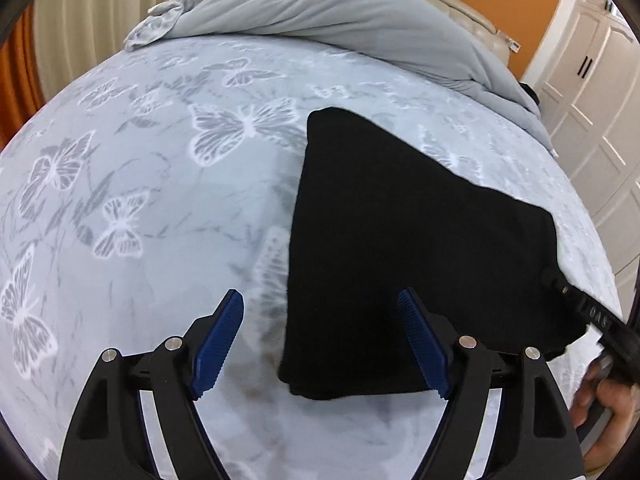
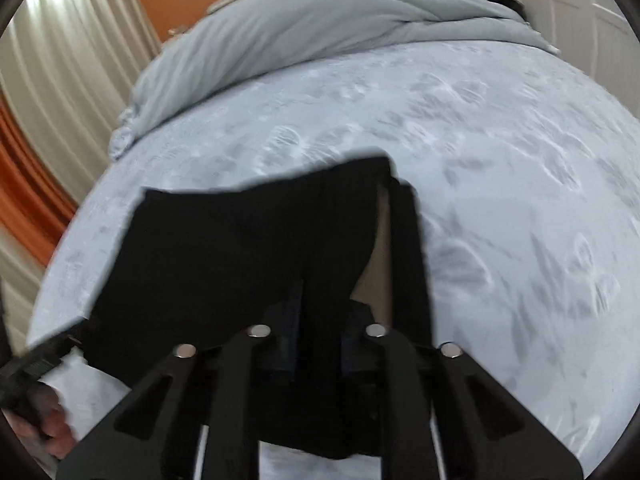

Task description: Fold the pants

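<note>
The right tongs (image 2: pixel 316 320) pinch a bunched edge of the pants (image 2: pixel 240 248) and lift it off the bed (image 2: pixel 500 168); the left tongs (image 1: pixel 320 336) hang spread and empty just above the near-left corner of the pants (image 1: pixel 400 240). This looks like mid-fold: next, carry the lifted edge across and lay it flat, the left tongs steadying. The folded pants run long away from the left tongs toward the duvet (image 1: pixel 320 4).
</note>
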Demonstrator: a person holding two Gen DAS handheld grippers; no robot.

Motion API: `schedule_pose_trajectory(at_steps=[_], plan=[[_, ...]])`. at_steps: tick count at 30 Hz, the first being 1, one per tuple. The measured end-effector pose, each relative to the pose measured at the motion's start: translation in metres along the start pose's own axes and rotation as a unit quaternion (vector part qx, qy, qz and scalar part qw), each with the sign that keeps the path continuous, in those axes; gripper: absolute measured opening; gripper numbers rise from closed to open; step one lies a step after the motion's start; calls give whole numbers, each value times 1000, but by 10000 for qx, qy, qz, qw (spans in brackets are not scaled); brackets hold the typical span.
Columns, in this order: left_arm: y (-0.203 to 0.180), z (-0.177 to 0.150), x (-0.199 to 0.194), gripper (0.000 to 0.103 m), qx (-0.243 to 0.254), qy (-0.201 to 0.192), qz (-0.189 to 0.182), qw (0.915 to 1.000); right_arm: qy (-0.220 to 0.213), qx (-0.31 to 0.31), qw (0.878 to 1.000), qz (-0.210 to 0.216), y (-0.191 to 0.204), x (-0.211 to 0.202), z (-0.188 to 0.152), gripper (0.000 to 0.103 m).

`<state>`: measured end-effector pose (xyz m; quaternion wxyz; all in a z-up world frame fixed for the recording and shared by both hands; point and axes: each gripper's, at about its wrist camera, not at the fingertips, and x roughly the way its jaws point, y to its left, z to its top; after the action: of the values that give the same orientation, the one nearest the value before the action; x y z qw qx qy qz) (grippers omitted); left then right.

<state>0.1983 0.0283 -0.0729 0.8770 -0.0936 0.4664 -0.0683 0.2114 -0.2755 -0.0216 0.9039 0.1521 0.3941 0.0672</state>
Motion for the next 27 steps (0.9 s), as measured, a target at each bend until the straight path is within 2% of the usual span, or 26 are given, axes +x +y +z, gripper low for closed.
schedule_pose_trajectory(at_steps=[3,4,5,6,7,8,9,10,11,12,13,17,20,23,24,25,26,27], plan=[[1,0,-1,77,69,-126,39,9999,-544,-227,9980,239,12,-44,21,11],[-1,1,0,77,126,-152,59,9998,-530,-175,9983,165,3,-40,19,12],[-2,2,2,77,195,-156,78,9997,-389,-152,9991,23,-4,-29,16,14],[-5,2,4,80,273,-183,49,9994,220,-31,9993,-293,-27,5,1,15],[-5,2,5,83,296,-199,87,9993,531,174,9976,-410,-41,21,-11,17],[-6,1,9,83,329,-172,188,9991,535,487,9971,-230,-55,27,-22,17],[-6,0,15,83,369,-67,197,9991,333,826,9960,-1,-64,14,-23,18],[-5,-1,18,83,371,-4,144,9992,386,911,9950,-113,-62,0,-16,21],[-4,-2,20,83,340,18,175,9993,211,893,9956,-211,-59,-14,-13,22],[-3,-3,18,83,300,-7,192,9994,-217,832,9960,-248,-51,-40,-11,22],[-3,-3,16,83,287,-17,199,9994,-388,769,9961,-209,-45,-56,-13,22],[-9,-4,-14,83,305,-270,207,9990,-198,714,9965,-392,-28,-77,-39,22],[-18,-12,-43,83,533,-505,312,9968,245,689,9954,-613,-15,-76,-69,22],[-24,-29,-79,83,757,-874,475,9922,203,446,9950,-876,-3,-88,-85,23],[-25,-40,-93,84,816,-1007,488,9904,97,337,9949,-949,4,-96,-93,34],[-23,-46,-99,84,823,-1062,471,9898,-5,292,9947,-987,6,-102,-98,61],[-22,-58,-108,84,821,-1123,459,9892,-200,263,9941,-1034,11,-110,-107,72],[-20,-67,-114,84,832,-1122,447,9892,-309,227,9935,-1071,15,-117,-115,77]])
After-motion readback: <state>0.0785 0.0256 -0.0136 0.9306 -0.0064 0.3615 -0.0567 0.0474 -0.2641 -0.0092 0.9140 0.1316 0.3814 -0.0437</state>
